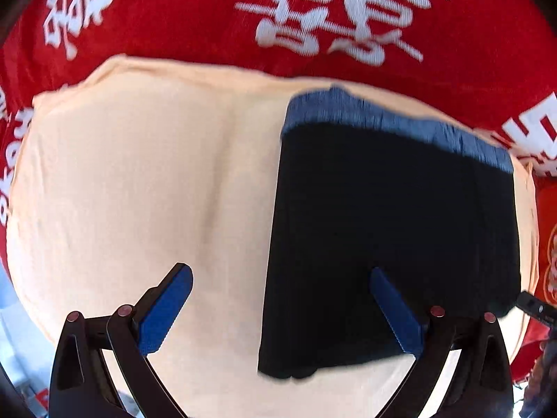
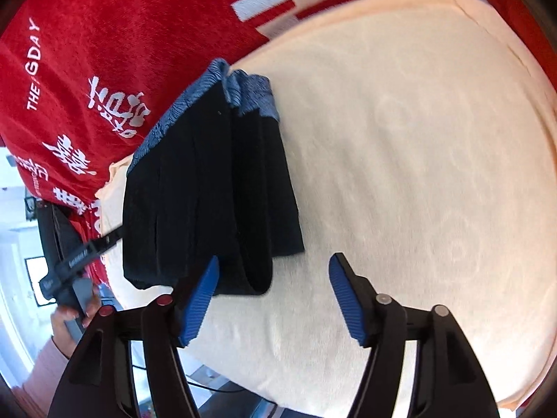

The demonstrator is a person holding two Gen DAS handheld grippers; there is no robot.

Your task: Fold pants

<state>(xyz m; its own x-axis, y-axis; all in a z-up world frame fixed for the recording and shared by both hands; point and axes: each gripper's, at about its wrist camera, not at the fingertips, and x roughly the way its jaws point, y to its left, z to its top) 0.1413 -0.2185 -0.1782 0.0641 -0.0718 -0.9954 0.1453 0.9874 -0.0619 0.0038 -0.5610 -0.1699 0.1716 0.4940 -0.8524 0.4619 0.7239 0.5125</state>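
A: On the cream cloth (image 1: 122,181), in the left wrist view, the black pants (image 1: 390,244) are seen folded into a compact block, blue waistband (image 1: 400,122) at the far edge. A red blanket (image 1: 174,10) with white characters is spread under the cloth.

B: Left gripper (image 1: 282,299)?

A: Spread wide, nothing held. One blue pad (image 1: 163,310) is seen over bare cloth, the other over the near part of the pants; contact cannot be told.

B: Right wrist view?

A: The pants (image 2: 209,195) are shown lying at the left side of the cloth (image 2: 417,174), near its edge, folded layers stacked and the rounded fold end turned toward the camera. The waistband (image 2: 240,94) is at the far end, by the blanket (image 2: 104,35).

B: Right gripper (image 2: 275,292)?

A: Released, jaws apart, nothing gripped. Its left pad (image 2: 200,299) is placed just beside the near fold of the pants; the other is over bare cloth.

B: Anything else?

A: At far left the other tool's black body is partly seen, held in a hand (image 2: 68,320) with a pink sleeve.
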